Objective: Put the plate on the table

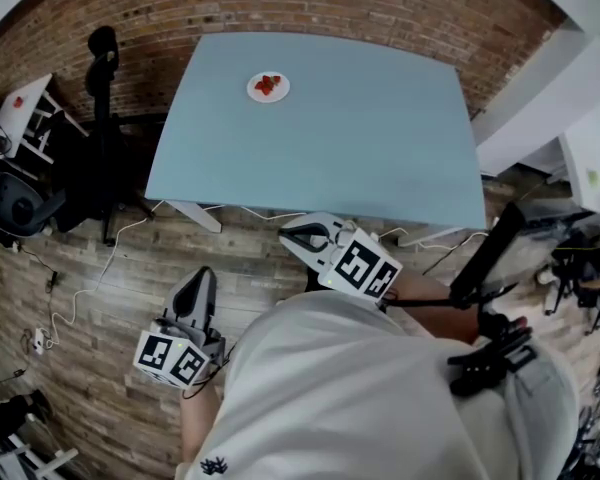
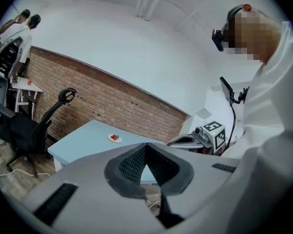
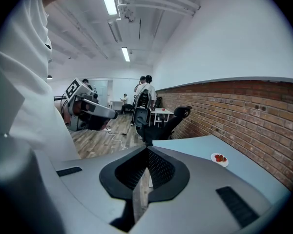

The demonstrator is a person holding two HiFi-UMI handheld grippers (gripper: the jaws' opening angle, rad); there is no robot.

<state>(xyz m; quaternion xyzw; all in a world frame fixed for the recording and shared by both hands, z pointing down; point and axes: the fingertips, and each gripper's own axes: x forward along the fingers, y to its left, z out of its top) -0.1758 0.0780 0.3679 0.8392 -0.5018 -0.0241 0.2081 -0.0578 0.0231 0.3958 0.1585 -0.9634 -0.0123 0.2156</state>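
Note:
A small white plate (image 1: 268, 87) with red fruit on it sits on the light blue table (image 1: 380, 138), near the far left part of the top. It also shows as the plate (image 2: 115, 138) in the left gripper view and the plate (image 3: 219, 159) in the right gripper view. Both grippers hang over the wooden floor on the near side of the table, well short of the plate. My left gripper (image 1: 202, 274) is shut and holds nothing. My right gripper (image 1: 300, 234) is near the table's front edge, also shut and empty.
A black office chair (image 1: 18, 204) and a black stand (image 1: 102, 60) are left of the table, with a white side table (image 1: 28, 108) beyond. White furniture (image 1: 580, 138) stands at the right. Cables (image 1: 90, 278) trail on the floor. Other people (image 3: 145, 87) stand far off.

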